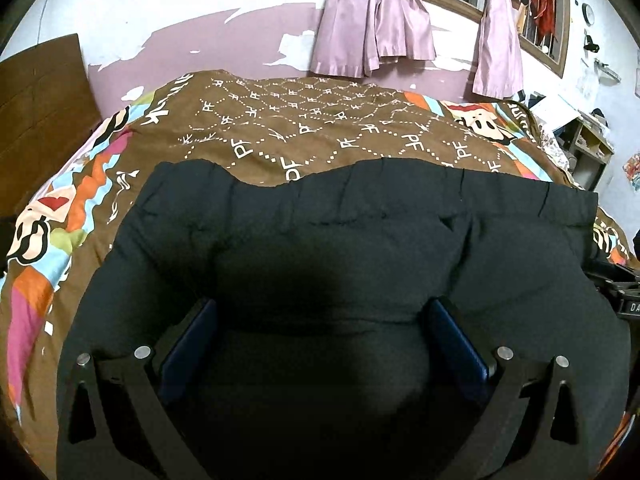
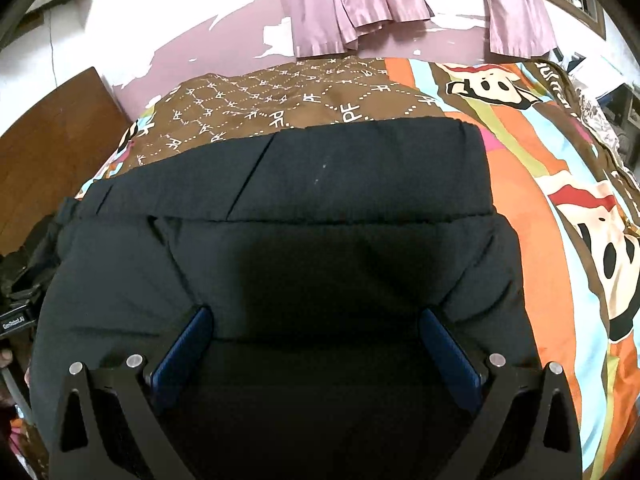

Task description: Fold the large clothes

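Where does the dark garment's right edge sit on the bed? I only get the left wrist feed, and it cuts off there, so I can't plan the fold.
Observer: In the right wrist view the dark garment ends on the striped part of the bedspread, with plenty of bed beyond its right edge.
Operator: Is the right gripper holding any of it?
Observer: No. The right gripper is open, its blue pads wide apart over the cloth.
Operator: Anything over on its left?
Observer: Part of the other handheld rig shows at the garment's left edge.
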{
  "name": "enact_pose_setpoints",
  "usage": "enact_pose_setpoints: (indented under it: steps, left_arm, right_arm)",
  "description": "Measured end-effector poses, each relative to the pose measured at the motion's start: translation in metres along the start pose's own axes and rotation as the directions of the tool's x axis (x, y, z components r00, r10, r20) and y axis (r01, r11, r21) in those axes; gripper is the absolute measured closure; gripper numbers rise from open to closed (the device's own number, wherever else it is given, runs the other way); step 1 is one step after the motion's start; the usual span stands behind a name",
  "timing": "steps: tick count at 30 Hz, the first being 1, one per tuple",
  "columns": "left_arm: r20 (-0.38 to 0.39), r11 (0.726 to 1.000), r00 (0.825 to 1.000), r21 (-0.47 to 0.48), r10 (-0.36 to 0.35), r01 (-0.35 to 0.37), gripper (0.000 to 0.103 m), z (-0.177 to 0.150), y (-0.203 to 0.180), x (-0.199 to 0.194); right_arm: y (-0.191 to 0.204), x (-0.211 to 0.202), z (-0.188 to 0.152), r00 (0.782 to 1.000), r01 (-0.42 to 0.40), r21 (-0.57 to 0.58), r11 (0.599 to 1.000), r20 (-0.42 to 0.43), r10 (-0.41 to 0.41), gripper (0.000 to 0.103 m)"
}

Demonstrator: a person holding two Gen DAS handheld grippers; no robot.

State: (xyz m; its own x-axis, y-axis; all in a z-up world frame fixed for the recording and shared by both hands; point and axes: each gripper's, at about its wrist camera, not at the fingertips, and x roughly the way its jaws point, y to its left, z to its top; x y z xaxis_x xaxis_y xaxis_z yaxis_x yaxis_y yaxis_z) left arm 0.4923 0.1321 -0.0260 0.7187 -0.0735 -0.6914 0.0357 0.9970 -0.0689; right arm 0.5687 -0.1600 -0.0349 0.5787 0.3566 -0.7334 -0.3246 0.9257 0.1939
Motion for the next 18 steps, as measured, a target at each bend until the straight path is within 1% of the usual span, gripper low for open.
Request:
enact_pose_setpoints:
  steps: [8, 10, 13, 14, 16, 18]
  left_arm:
    - [0.017, 1.0, 1.0, 0.006, 0.003, -0.003, 0.001, -0.003, -0.002, -0.002]
    - [0.038, 1.0, 0.999, 0.002, -0.004, 0.004, 0.001, -0.004, -0.001, -0.005]
    - [0.08, 1.0, 0.997, -0.01, -0.01, 0.01, 0.001, -0.008, 0.002, -0.014]
    - [0.084, 1.0, 0.996, -0.01, -0.007, 0.008, 0.001, -0.008, 0.001, -0.016]
    - [0.094, 1.0, 0.996, -0.007, 0.008, -0.007, 0.001, -0.008, 0.001, -0.019]
    - [0.108, 0.999, 0.993, -0.008, 0.038, -0.037, 0.001, -0.008, -0.001, -0.025]
  right_arm:
    - [0.002, -0.001, -0.002, 1.0, 0.004, -0.003, 1.0, 0.012, -0.004, 0.0]
    - [0.003, -0.002, -0.002, 1.0, 0.013, -0.008, 1.0, 0.018, -0.013, 0.0]
    - [0.011, -0.006, -0.005, 0.997, 0.062, -0.04, 0.997, 0.046, -0.06, 0.0]
    - [0.016, -0.007, -0.006, 0.994, 0.092, -0.057, 0.994, 0.057, -0.089, 0.0]
    - [0.022, -0.011, -0.009, 0.987, 0.144, -0.081, 0.986, 0.079, -0.138, 0.0]
    - [0.031, -0.014, -0.011, 0.977, 0.198, -0.11, 0.974, 0.1, -0.188, 0.0]
